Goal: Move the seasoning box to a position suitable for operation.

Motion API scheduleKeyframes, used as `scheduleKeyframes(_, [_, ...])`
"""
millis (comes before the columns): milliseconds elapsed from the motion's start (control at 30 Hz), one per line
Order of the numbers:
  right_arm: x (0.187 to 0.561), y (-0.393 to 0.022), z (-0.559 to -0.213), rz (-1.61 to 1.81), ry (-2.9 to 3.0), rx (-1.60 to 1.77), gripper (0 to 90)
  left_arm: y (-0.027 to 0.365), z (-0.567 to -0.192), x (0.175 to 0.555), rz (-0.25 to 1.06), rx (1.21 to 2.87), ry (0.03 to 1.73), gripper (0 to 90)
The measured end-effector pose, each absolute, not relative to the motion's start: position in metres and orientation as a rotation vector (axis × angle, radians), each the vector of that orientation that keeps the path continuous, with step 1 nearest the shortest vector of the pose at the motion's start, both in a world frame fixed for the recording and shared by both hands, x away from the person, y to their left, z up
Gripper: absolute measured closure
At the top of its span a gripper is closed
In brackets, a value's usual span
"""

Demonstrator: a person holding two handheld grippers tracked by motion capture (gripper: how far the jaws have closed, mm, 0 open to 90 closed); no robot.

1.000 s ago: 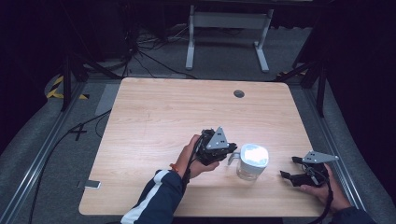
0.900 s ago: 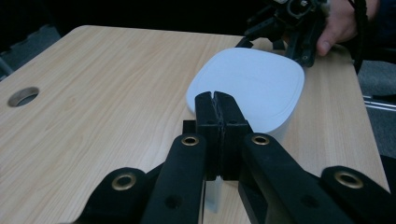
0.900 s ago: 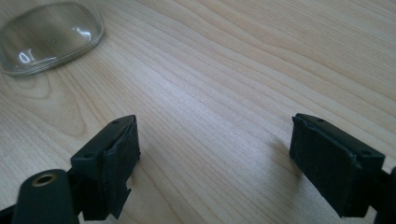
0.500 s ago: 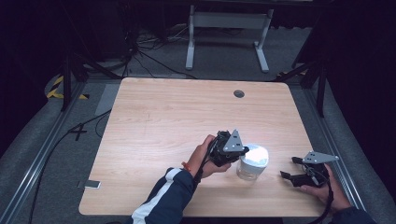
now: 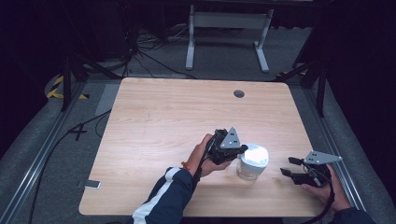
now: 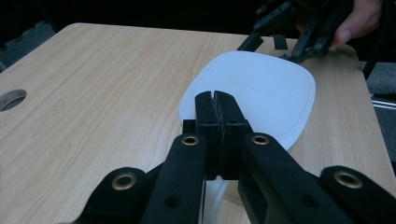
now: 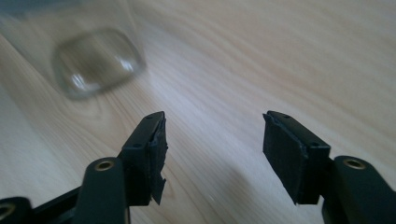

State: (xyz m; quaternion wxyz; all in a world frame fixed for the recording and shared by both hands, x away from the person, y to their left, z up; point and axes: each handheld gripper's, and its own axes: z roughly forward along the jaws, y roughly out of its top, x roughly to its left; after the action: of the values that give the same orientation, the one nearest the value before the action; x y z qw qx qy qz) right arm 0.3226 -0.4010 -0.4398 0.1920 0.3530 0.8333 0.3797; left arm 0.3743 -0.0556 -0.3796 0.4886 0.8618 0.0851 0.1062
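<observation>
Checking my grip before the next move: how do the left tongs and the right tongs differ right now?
The left tongs are shut, jaws pressed together; the right tongs stand apart with nothing between them, having just been closing. The left tongs sit at the white lid of the clear jar; the right tongs hang off to the jar's side over bare table. Both have black jaws.

Left hand-held gripper (image 5: 240, 150), held by a hand (image 5: 205, 156) on a forearm in a dark blue sleeve with white stripe (image 5: 163, 198), has its jaws pressed together, nothing between them. Right hand-held gripper (image 5: 286, 167) sits low in the right hand (image 5: 327, 189), pointing left; its jaws have just been closing, still apart with nothing between them.
</observation>
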Motion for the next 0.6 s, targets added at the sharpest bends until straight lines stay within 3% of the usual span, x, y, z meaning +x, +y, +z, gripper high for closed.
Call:
scheduleKeyframes(33, [0.321, -0.398, -0.433, 1.098, 2.335, 0.976, 46.8, -0.055, -0.38, 0.374, 0.256, 2.097, 0.205, 89.7])
scheduleKeyframes(233, [0.315, -0.38, -0.41, 1.142, 2.357, 0.888, 50.3, -0.052, -0.38, 0.374, 0.247, 2.092, 0.215, 89.7])
scheduleKeyframes(400, [0.311, -0.365, -0.397, 1.145, 2.412, 0.8, 61.3, -0.051, -0.381, 0.376, 0.241, 2.084, 0.213, 89.8])
scheduleKeyframes(600, [0.313, -0.353, -0.387, 1.109, 2.454, 0.771, 65.4, -0.05, -0.382, 0.375, 0.237, 2.079, 0.223, 89.8])
